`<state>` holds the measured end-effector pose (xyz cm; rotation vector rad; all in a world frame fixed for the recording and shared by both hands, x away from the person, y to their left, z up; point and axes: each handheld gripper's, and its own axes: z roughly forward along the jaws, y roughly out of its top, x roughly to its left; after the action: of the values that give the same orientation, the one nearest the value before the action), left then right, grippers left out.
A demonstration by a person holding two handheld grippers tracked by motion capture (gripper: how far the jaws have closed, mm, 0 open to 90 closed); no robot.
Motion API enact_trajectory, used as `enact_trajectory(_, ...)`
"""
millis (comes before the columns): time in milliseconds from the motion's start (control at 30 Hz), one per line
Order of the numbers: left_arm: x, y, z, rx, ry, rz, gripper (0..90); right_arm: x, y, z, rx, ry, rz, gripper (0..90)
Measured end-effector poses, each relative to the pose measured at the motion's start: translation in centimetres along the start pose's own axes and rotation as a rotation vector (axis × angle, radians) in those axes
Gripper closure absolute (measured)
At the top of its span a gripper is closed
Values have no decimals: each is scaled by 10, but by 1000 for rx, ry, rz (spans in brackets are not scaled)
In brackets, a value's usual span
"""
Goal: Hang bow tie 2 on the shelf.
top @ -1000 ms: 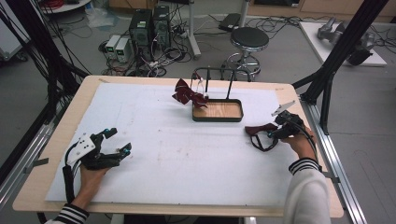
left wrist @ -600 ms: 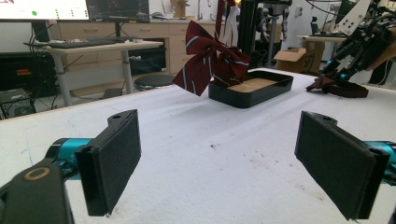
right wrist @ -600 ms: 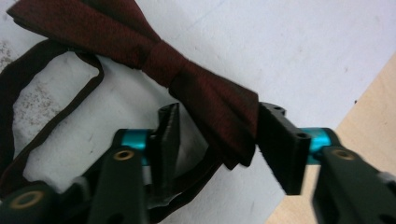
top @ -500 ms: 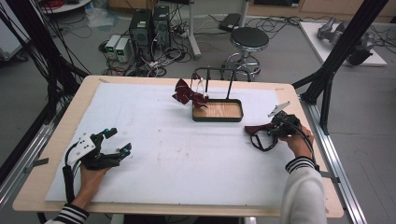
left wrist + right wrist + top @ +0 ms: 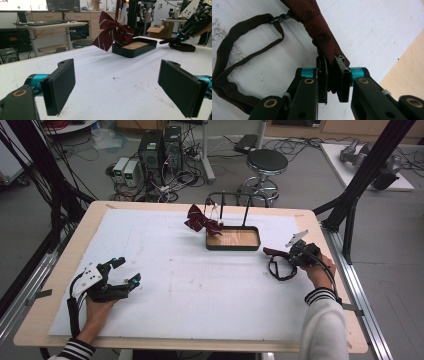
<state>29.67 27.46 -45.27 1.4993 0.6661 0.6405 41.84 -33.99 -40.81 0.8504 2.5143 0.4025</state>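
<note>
Right tongs [image 5: 332, 77] pinch the dark red tie [image 5: 317, 25]; left tongs [image 5: 125, 87] gape, empty.

Two bow ties [image 5: 202, 221], one tray [image 5: 233, 247]

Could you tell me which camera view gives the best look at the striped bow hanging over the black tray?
The left gripper view: the striped bow sits centred and close enough to show its pale stripes and knot, overlapping the black tray. The high view shows it small and dark beside the tray's left end.
</note>
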Motion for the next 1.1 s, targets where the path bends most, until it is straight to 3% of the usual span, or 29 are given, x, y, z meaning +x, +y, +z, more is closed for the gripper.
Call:
enact_trajectory(467, 0, 0, 0, 2, 2, 4, 149, 0, -6, -5, -44, -1, 31, 838)
enact_trajectory(1100, -1, 0, 0, 0, 6, 7, 149, 6, -4, -27, -246, 26, 113, 835)
